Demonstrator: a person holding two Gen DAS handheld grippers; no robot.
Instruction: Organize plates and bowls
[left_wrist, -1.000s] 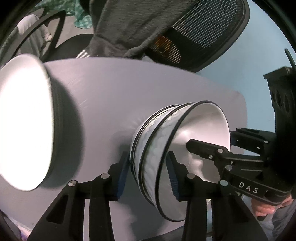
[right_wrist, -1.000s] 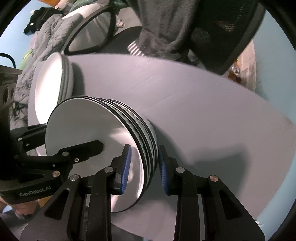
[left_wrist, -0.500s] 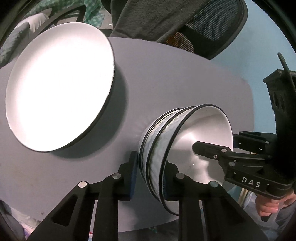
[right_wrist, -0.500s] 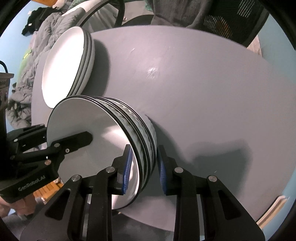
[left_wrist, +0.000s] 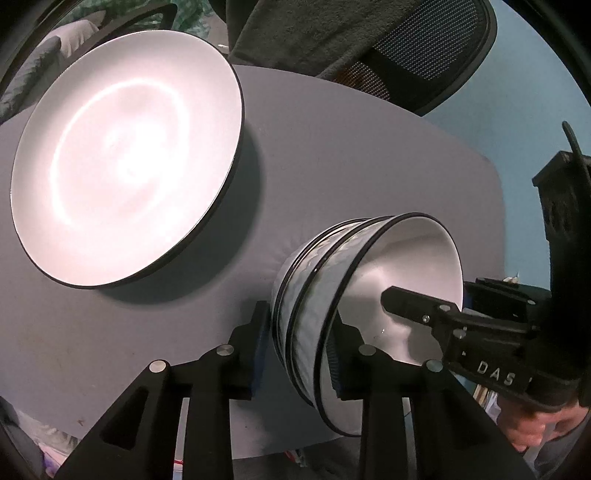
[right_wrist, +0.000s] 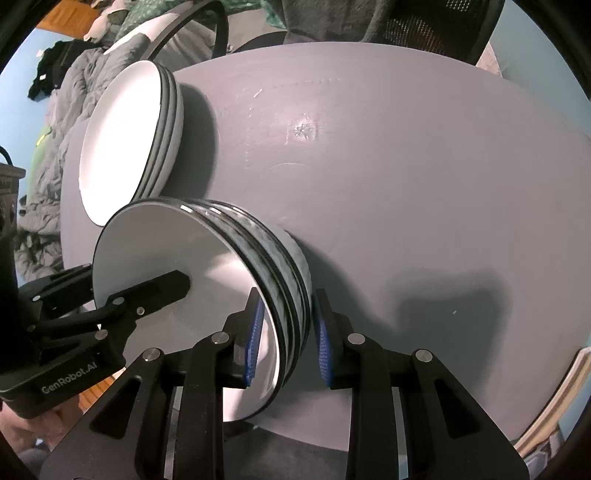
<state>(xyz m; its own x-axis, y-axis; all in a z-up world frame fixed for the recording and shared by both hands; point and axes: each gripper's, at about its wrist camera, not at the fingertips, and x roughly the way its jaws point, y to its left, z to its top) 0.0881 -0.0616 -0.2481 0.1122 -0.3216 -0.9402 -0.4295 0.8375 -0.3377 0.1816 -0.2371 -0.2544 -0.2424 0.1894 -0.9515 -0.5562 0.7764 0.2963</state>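
Observation:
Several nested white bowls with black rims sit on the grey table near its front edge. My left gripper straddles the rim on one side, one finger outside and one inside. Its jaws are opening, and the outer pad stands just off the wall. From the opposite side my right gripper is shut on the stacked rims, blue pads inside and outside. Each gripper also shows in the other's view: the right gripper and the left gripper. A stack of white plates lies beyond the bowls.
An office chair with a dark garment over it stands behind the table. A bare stretch of table lies right of the bowls. The table edge runs close under the bowls. A hand holds the right gripper.
Both grippers and the bowl stack slid across the table, bringing the plates fully into view. The left jaws closed in on the rim, then eased apart a little.

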